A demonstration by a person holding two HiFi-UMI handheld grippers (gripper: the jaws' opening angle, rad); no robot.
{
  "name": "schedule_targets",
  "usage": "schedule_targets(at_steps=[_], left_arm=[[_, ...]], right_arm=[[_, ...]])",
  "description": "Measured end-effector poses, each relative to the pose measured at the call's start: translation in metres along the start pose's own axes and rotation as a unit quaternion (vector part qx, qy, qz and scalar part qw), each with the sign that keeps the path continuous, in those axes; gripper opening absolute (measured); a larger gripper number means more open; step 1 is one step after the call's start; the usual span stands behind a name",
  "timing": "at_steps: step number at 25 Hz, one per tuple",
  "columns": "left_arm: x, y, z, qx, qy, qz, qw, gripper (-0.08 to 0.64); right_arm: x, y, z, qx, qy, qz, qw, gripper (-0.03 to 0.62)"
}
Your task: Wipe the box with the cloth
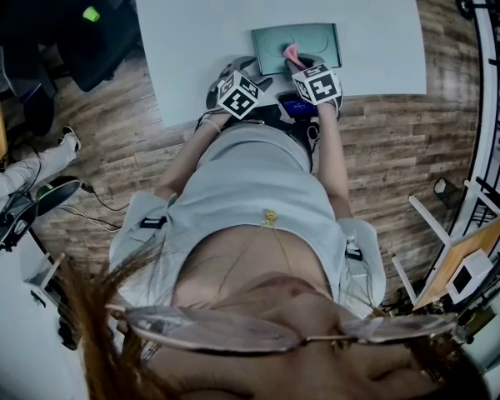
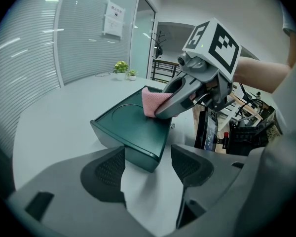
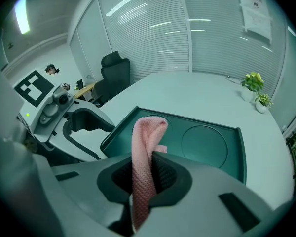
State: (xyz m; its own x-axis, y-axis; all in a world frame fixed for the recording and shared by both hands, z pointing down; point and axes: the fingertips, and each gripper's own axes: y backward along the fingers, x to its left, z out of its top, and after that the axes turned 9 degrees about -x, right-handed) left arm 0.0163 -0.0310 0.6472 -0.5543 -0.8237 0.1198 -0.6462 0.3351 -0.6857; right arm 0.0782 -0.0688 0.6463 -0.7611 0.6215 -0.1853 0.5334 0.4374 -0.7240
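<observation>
My right claw [image 3: 147, 171] is clenched on the pink cloth [image 3: 147, 137], whose free end rests on the green box [image 3: 207, 142] near my edge of the tabletop [image 1: 208, 23]. My left claw [image 2: 148, 167] is released, with the box's corner just ahead of it. I'd brace that corner first, then drag the cloth flat across the top in overlapping strokes.

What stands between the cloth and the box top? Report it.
Nothing visible. The right gripper is shut on the pink cloth, whose end is at the top of the green box. The left gripper is open at a box corner, clear of that surface.
</observation>
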Motion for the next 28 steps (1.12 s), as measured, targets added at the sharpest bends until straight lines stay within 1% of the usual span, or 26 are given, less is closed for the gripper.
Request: schedule_targets(at_steps=[17, 22, 28], left_arm=[[0.001, 0.003, -0.003, 0.003, 0.006, 0.008, 0.9999, 0.291], [0.002, 0.005, -0.002, 0.001, 0.007, 0.011, 0.9999, 0.291], [0.002, 0.006, -0.003, 0.000, 0.006, 0.010, 0.9999, 0.291]], right_arm=[[0.039, -0.018, 0.009, 0.008, 0.030, 0.053, 0.998, 0.037], [0.050, -0.022, 0.014, 0.006, 0.032, 0.067, 0.997, 0.037], [0.062, -0.027, 0.018, -0.004, 0.017, 0.082, 0.996, 0.037]])
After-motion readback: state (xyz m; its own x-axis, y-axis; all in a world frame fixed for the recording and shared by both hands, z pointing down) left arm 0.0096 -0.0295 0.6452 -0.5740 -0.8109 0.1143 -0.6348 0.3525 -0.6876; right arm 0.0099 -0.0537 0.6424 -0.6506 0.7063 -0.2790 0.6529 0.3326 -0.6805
